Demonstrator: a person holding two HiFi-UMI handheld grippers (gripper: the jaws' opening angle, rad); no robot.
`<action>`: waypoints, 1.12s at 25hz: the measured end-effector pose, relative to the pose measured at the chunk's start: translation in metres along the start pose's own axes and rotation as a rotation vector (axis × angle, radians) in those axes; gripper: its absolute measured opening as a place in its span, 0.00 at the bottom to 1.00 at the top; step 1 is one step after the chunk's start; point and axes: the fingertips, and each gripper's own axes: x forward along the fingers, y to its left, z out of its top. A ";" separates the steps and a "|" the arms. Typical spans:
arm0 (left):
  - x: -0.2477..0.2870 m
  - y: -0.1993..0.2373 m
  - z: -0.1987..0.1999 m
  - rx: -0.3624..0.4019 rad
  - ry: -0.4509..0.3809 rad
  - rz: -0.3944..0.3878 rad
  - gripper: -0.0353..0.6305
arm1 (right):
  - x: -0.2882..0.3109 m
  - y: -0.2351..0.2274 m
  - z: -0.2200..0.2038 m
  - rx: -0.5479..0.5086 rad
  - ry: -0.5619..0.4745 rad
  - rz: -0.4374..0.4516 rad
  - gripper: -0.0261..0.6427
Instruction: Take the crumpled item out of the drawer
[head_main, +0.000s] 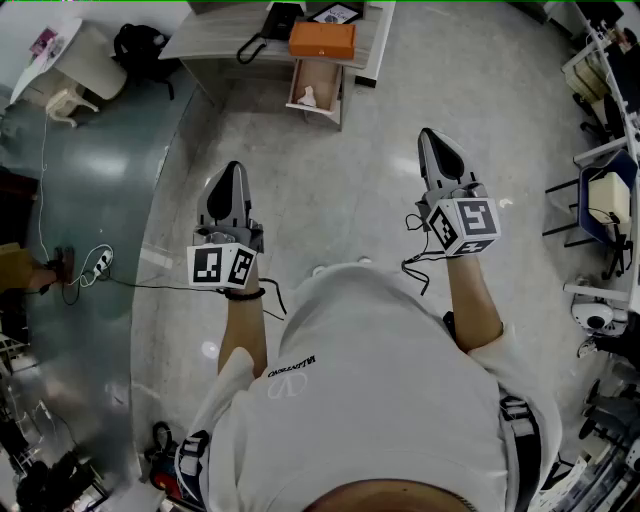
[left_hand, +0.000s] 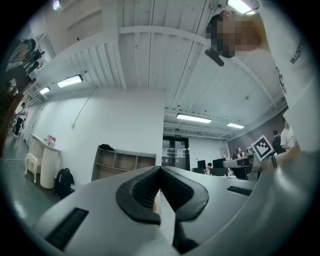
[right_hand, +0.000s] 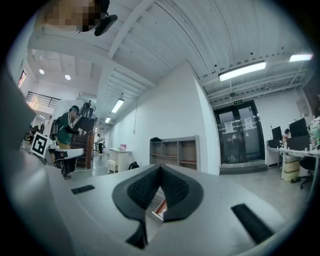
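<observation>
In the head view, a wooden drawer (head_main: 330, 108) stands pulled open from the desk (head_main: 215, 38) at the top centre. A small white crumpled item (head_main: 308, 97) lies inside it. Both grippers are held over the floor, well short of the drawer, and point toward it. My left gripper (head_main: 232, 170) is shut with nothing in it, its pads (left_hand: 145, 187) meeting at the tip. My right gripper (head_main: 428, 135) is shut and empty as well. A sliver of the drawer (right_hand: 159, 210) shows through the gap below the right gripper's pads (right_hand: 175, 190).
An orange box (head_main: 322, 40) and a black handset (head_main: 272, 22) sit on the desk above the drawer. A black backpack (head_main: 140, 45) lies at the far left. A power strip with cable (head_main: 100, 262) is on the floor at left. Chairs and equipment (head_main: 605, 200) crowd the right edge.
</observation>
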 end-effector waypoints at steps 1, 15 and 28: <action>-0.001 0.000 0.001 0.000 0.000 0.000 0.05 | -0.001 0.000 0.001 0.000 0.000 0.000 0.04; -0.006 0.009 -0.004 -0.015 0.007 -0.004 0.05 | 0.006 0.008 0.000 0.044 -0.010 0.002 0.04; -0.017 0.032 -0.029 -0.079 0.035 -0.075 0.05 | 0.017 0.039 -0.005 0.038 0.029 -0.028 0.04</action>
